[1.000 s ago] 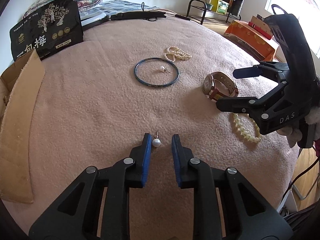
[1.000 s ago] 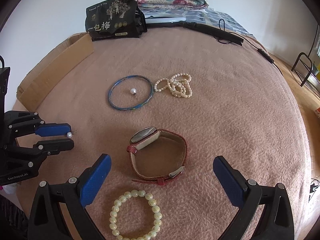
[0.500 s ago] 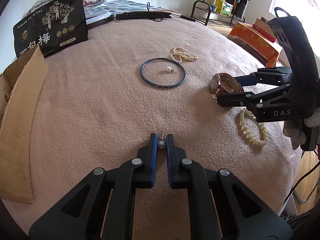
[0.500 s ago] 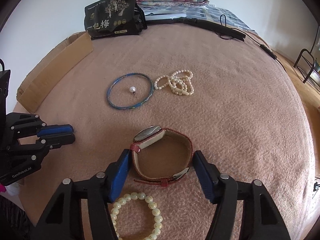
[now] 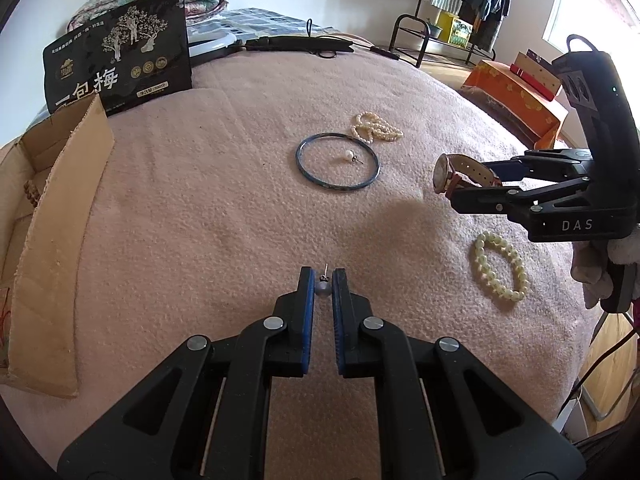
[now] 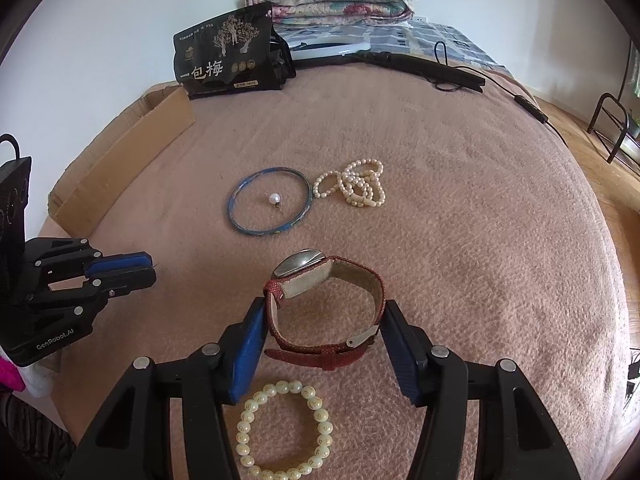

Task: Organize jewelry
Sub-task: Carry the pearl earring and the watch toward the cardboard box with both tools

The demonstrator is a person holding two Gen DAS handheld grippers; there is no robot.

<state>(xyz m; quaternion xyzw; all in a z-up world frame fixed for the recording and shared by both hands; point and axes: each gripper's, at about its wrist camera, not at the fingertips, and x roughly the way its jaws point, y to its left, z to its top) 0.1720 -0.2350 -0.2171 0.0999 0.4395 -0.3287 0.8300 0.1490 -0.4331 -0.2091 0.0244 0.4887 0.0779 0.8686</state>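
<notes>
**Earring pinched, watch between closing fingers**

Left wrist view: the left gripper (image 5: 323,280) is clamped on a pearl earring (image 5: 322,288), its post pointing up, over the pink blanket (image 5: 200,220) on the bed. At far left stands an open cardboard box (image 5: 48,216); only a bit of brown beads shows inside.

Right wrist view: the right gripper (image 6: 324,344) is closing, its fingers (image 6: 248,354) touching both sides of the red-strapped watch (image 6: 320,300). A second pearl earring (image 6: 274,200) lies inside the blue bangle (image 6: 269,201), beside a pearl necklace (image 6: 356,184). A bead bracelet (image 6: 282,428) lies just below the fingers.
</notes>
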